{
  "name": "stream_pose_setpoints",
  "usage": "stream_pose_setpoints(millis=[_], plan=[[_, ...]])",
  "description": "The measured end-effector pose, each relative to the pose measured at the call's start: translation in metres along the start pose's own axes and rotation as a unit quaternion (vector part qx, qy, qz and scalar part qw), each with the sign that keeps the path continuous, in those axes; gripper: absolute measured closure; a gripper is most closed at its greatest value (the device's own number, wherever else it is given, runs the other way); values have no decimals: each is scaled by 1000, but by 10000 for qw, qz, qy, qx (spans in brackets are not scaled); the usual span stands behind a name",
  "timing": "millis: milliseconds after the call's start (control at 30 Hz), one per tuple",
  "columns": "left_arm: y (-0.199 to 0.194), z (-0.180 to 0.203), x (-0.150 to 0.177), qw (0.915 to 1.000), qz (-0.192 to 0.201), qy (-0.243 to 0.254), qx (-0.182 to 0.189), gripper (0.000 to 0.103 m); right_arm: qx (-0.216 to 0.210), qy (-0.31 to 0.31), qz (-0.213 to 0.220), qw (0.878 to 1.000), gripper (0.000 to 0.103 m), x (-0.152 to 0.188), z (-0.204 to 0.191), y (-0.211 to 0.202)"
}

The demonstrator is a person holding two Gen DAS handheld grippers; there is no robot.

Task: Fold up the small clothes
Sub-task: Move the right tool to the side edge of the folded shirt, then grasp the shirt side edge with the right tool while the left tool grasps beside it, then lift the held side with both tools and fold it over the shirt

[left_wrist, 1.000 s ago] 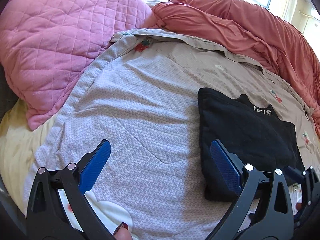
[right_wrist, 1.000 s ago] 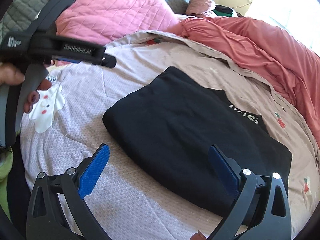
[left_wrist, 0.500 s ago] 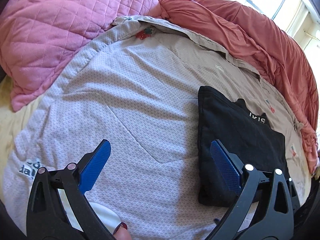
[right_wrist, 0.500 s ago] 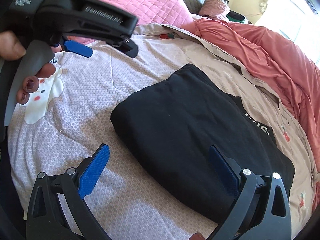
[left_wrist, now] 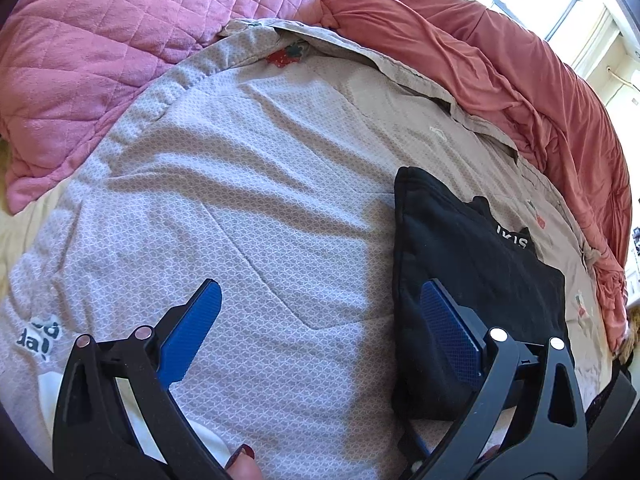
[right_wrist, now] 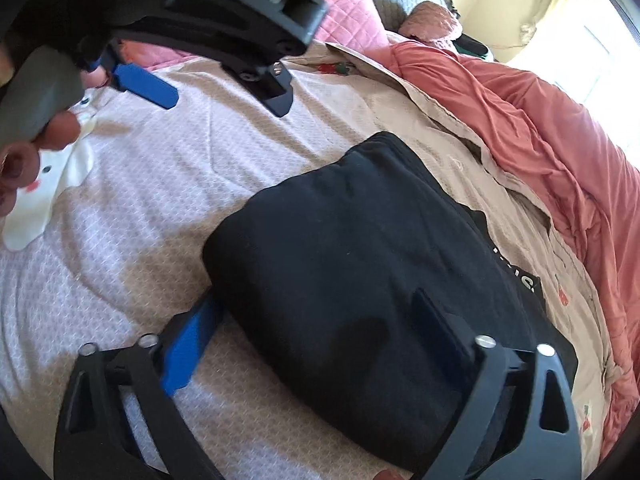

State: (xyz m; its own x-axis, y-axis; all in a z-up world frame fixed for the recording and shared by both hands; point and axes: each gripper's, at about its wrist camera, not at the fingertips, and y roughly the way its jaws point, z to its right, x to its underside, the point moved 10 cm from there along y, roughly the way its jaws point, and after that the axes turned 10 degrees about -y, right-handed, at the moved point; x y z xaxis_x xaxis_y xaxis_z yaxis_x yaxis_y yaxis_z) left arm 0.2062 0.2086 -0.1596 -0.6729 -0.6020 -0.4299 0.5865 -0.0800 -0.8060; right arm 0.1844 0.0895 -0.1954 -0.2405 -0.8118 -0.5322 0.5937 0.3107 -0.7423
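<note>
Black garment [right_wrist: 360, 264], already folded into a thick rectangle, lying on the pale patterned bedspread [left_wrist: 256, 200] of the bed, near the rumpled orange sheet [left_wrist: 500, 64] and well apart from the pink quilt [left_wrist: 100, 40].

Right gripper [right_wrist: 316, 340] over the near end of the garment, jaws wide but closing; one blue pad beside the garment's left edge, the other above its top face, so the fabric between them though not yet pinched.

Left gripper [left_wrist: 320, 328] fully spread and empty; one pad over bare bedspread, the other over the garment's near left corner.

Judged step: taking hold of the bundle for a further fold or for moving aside.

Risks from here:
- Pinch of the top layer only, from pads set too shallow: stack peeling open on the lift.
- Bedspread caught along with the garment, from the lower pad digging into the soft bedding.
- Uneven pull between the two grippers, from the left one seated at a corner only: fold skewed or slipped.
- Collision between the two grippers, working close together.
</note>
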Motion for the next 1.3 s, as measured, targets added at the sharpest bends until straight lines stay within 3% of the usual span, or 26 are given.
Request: stream_pose_setpoints(millis=[33,100,167,233,367,567,700,900,967,1033,1133,1200,1300], plan=[[1,1,0,10000,-5,-7,23,9,-34,29,10,10000,16,0,1,1],[3,3,-1,9999,-47,-80,112,9,-109,14,100,9999,30,-2,-1,0],[7,8,-1,9993,-129,-204,292,9,-275,-22,277,9992,58,-5,-6,-5],[10,13,-1,9984,-207,-295,447,9,-349,-19,412,9985,75,-8,-7,-11],[18,25,-2,9955,-373,-476,734,9,-753,573,644,9934,85,-8,7,-20],[35,47,-7,9850,-730,-840,1318,9,-1127,1048,908,9839,87,-7,22,-34],[52,63,2,9697,-1179,-1201,1773,10,-1142,1166,1030,9812,87,-6,30,-45],[78,76,5,9604,-1521,-1338,1913,13,-1131,1201,1042,9808,87,0,34,-51],[84,81,2,9594,-1540,-1327,1953,23,-1126,1160,1016,9816,87,-1,32,-50],[89,87,1,9581,-1592,-1244,2029,59,-1107,1075,993,9830,86,-1,28,-51],[94,87,3,9607,-1569,-1146,1981,81,-999,778,982,9871,82,-1,22,-53],[95,86,3,9594,-1576,-1148,2038,86,-858,563,931,9904,71,3,17,-54],[91,86,0,9565,-1576,-1123,2181,92,-653,280,859,9938,64,9,9,-55]])
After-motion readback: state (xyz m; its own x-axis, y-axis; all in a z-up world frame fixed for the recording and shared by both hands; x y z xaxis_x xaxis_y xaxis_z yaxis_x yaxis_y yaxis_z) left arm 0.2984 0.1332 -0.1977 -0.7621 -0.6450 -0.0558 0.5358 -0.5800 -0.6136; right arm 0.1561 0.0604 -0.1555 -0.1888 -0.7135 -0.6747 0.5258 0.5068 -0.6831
